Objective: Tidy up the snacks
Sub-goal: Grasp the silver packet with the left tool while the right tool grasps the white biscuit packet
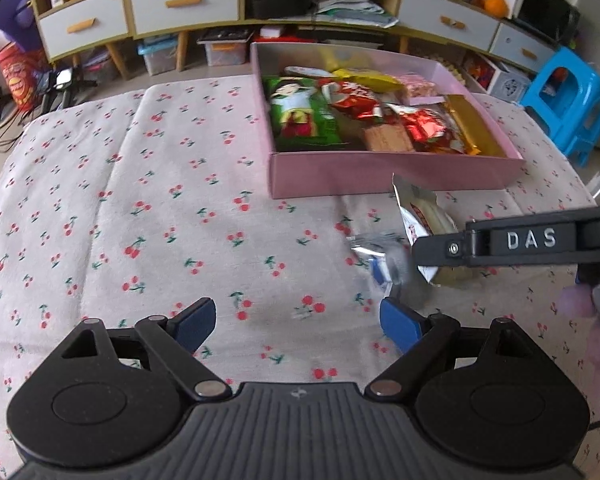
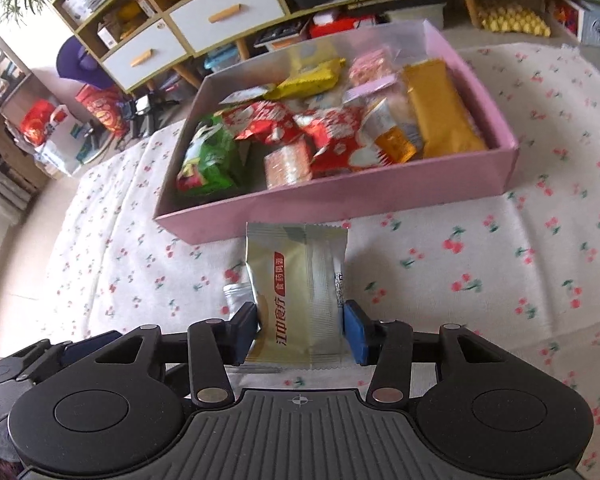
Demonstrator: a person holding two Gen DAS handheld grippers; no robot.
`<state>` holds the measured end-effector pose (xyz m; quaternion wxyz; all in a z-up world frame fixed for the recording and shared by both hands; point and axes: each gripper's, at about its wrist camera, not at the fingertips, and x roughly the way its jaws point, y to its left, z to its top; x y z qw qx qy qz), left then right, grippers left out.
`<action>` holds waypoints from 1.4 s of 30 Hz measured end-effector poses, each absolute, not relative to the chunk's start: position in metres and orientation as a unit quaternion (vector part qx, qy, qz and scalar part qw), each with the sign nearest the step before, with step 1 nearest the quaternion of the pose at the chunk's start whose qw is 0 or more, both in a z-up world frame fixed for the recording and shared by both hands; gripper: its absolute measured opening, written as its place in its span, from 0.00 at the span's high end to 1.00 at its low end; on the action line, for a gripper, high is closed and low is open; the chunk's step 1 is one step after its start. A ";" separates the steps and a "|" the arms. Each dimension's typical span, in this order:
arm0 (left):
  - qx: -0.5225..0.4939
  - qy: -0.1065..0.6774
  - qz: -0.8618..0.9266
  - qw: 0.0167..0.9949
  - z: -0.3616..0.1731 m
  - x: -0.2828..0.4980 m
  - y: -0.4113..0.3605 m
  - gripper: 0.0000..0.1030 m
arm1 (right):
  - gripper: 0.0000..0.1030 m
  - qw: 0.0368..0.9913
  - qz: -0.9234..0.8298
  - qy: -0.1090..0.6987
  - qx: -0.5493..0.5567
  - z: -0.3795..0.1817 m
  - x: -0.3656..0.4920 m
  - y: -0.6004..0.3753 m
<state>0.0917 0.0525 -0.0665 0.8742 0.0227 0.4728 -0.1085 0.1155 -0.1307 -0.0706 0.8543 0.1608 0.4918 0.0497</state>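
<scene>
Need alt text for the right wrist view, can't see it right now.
The right gripper is shut on a pale gold snack packet above the cherry-print cloth. Just beyond stands the pink box, already full of snacks.

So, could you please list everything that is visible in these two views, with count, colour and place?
snack box: one, pink, on the cloth, holding many packets
green packet: one, left end of the box
gold packet: one, right end of the box
red packets: several, middle of the box
cream snack packet: one, in front of the box, between the right tongs' pads
silver-blue wrapper: one, on the cloth beside the cream packet
cherry-print cloth: one, white and red
blue stool: one, right background
left tongs: open, empty
right tongs: shut on the cream packet
</scene>
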 end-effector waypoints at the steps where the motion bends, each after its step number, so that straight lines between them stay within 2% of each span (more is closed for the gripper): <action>1: 0.023 0.470 -0.112 0.875 -0.066 0.091 0.050 0.17 | 0.56 0.855 0.044 0.492 0.159 -0.070 0.116 -0.133; 9: 0.027 0.448 -0.138 0.883 -0.068 0.083 0.025 0.26 | 0.56 0.856 -0.009 0.499 0.131 -0.071 0.109 -0.162; 17: 0.028 0.442 -0.145 0.885 -0.074 0.084 0.001 0.45 | 0.56 0.861 -0.036 0.499 0.094 -0.072 0.102 -0.173; 36: 0.026 0.435 -0.111 0.893 -0.079 0.088 -0.011 0.55 | 0.52 0.860 -0.032 0.501 0.092 -0.071 0.102 -0.179; 39: 0.024 0.433 -0.105 0.895 -0.079 0.089 -0.010 0.60 | 0.52 0.860 -0.032 0.501 0.092 -0.071 0.102 -0.179; 42: 0.027 0.432 -0.102 0.895 -0.079 0.090 -0.010 0.69 | 0.52 0.861 -0.033 0.500 0.090 -0.071 0.102 -0.178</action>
